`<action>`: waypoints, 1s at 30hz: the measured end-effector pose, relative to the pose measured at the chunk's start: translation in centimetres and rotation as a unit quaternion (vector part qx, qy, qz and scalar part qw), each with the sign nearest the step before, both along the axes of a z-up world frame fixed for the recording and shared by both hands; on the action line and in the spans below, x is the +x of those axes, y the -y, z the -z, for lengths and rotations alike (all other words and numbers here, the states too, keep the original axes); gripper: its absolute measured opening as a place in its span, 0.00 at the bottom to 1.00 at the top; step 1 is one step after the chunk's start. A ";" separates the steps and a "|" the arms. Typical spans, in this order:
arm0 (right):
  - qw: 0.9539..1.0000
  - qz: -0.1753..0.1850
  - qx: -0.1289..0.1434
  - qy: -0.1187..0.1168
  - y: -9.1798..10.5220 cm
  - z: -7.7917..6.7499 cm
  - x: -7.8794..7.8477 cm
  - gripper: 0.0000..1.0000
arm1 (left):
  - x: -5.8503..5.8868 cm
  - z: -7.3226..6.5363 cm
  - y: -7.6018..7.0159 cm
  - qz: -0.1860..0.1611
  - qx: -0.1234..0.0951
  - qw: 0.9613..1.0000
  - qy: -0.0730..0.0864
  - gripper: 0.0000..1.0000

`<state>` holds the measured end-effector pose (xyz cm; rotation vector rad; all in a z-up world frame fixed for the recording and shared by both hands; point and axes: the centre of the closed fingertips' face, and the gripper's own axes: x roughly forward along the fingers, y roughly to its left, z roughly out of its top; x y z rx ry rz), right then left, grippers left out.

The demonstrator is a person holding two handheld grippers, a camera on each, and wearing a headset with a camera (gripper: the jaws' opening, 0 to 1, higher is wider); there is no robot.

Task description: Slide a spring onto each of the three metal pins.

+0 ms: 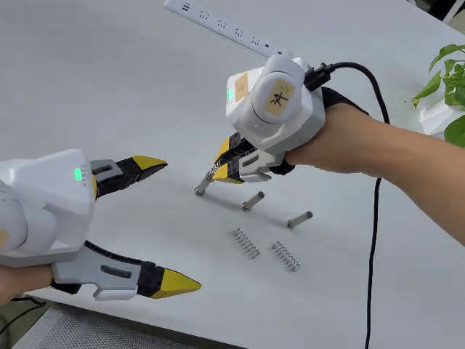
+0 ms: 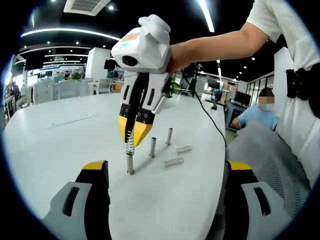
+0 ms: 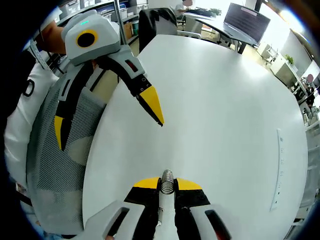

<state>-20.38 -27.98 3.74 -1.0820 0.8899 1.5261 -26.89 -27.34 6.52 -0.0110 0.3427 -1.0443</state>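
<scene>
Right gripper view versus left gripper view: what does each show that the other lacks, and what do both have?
Right gripper view adds: the left gripper seen from outside, body and open jaws, reaching in over the table edge. Left gripper view adds: the right gripper from outside, three upright pins, two loose springs lying beside them, and ceiling lights. Shared: the white table and the spring clamped in the right gripper's shut jaws.

Three upright pins (image 1: 253,201), two loose springs (image 1: 245,243)
</scene>
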 end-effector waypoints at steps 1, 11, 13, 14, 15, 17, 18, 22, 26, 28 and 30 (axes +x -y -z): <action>1.000 0.000 -0.001 -0.001 0.0 0.1 0.0 0.07 | 0.0 0.0 0.0 0.000 0.000 1.000 -0.001 0.96; 1.000 -0.007 -0.009 0.000 -0.1 0.9 0.2 0.07 | 0.0 0.1 0.0 -0.001 -0.002 1.000 -0.003 0.95; 1.000 -0.008 -0.009 -0.001 -0.2 1.0 0.3 0.07 | 0.0 0.1 0.0 -0.001 -0.003 1.000 -0.002 0.95; 1.000 -0.008 -0.009 -0.001 -0.2 1.0 0.3 0.07 | 0.0 0.1 0.0 -0.001 -0.003 1.000 -0.003 0.95; 1.000 -0.008 -0.010 -0.001 -0.3 1.1 0.3 0.07 | 0.0 0.1 0.0 -0.001 -0.003 1.000 -0.003 0.95; 1.000 -0.010 -0.013 -0.002 -0.3 1.3 0.3 0.07 | 0.1 0.1 0.0 -0.001 -0.003 1.000 -0.004 0.95; 1.000 -0.011 -0.013 -0.002 -0.3 1.4 0.3 0.07 | 0.1 0.1 0.0 -0.001 -0.003 1.000 -0.004 0.95; 1.000 -0.014 -0.015 -0.003 -0.2 1.6 0.3 0.07 | 0.2 0.1 -0.1 -0.002 -0.003 1.000 -0.006 0.95; 1.000 -0.013 -0.015 -0.005 -0.2 1.8 0.4 0.07 | 0.2 0.1 -0.1 -0.002 -0.004 1.000 -0.006 0.95; 1.000 -0.014 -0.015 -0.006 -0.3 2.2 0.8 0.07 | 0.2 0.0 -0.1 -0.001 -0.005 1.000 -0.007 0.95; 1.000 -0.016 -0.015 -0.006 -0.3 2.3 0.9 0.07 | 0.2 0.1 -0.2 -0.002 -0.005 1.000 -0.008 0.95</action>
